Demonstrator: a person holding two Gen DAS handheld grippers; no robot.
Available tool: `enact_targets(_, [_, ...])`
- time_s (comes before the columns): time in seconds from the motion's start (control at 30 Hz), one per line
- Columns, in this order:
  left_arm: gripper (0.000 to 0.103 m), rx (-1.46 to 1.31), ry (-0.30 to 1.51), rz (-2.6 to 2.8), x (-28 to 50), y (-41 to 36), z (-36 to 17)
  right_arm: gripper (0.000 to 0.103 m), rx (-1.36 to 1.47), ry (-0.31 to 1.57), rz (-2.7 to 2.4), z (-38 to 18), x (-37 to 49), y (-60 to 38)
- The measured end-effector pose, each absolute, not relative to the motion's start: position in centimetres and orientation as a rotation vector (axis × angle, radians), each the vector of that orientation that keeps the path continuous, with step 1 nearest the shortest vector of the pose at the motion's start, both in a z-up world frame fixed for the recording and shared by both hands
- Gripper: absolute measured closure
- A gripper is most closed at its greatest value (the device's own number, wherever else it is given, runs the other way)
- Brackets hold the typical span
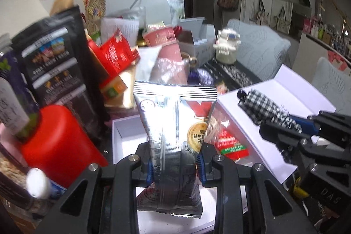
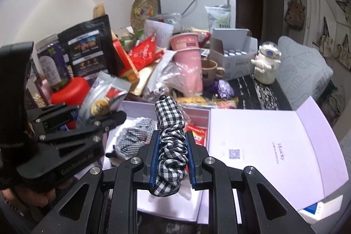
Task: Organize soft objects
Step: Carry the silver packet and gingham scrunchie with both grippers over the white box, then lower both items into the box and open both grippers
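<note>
My left gripper [image 1: 176, 165] is shut on a silver snack pouch [image 1: 175, 124] with a red mark, held upright over the open white box [image 1: 122, 135]. From the right wrist view the same pouch [image 2: 105, 95] shows at the left, in the left gripper [image 2: 87, 120]. My right gripper [image 2: 172, 159] is shut on a black-and-white checked scrunchie [image 2: 170, 142], above the white box [image 2: 197, 112]. In the left wrist view that scrunchie [image 1: 269, 110] hangs at the right. Inside the box lie another checked fabric piece [image 2: 133, 137] and a red packet [image 1: 232, 144].
The box lid [image 2: 263, 146] lies open to the right. Behind the box is a crowded heap: a red canister [image 1: 59, 142], a black pouch [image 1: 54, 67], pink cups [image 2: 188, 58], a mug [image 2: 210, 70] and a white astronaut figure [image 2: 266, 65]. A person's hand [image 2: 28, 194] holds the left gripper.
</note>
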State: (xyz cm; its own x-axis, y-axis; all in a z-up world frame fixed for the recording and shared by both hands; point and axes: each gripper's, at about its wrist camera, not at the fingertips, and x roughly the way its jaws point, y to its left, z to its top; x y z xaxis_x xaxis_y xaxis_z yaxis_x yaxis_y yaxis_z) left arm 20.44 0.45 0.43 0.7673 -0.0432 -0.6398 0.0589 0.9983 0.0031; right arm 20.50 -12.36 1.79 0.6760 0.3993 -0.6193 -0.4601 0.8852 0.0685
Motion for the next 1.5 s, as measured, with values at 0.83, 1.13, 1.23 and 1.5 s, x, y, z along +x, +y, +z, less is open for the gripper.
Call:
enact_targets(0.83, [0.074, 0.0, 0.901, -0.059, 23.8, -0.1, -6.2, 0.081, -0.171, 0.819, 0.436, -3.9, 23.3, -10.1])
enact_targets(1.13, [0.073, -0.004, 0.904, -0.052, 24.0, 0.0, -6.5, 0.081, -0.156, 0.871, 0.451, -5.7, 23.9, -9.9])
enact_targets(1.23, [0.073, 0.002, 0.907, -0.044, 24.1, 0.0, -6.5, 0.08, -0.171, 0.866, 0.449, -5.7, 23.7, -9.8])
enact_targets(1.5, [0.073, 0.011, 0.956, 0.002, 24.4, 0.0, -6.4, 0.063, -0.172, 0.891, 0.427, -5.4, 24.0, -10.5])
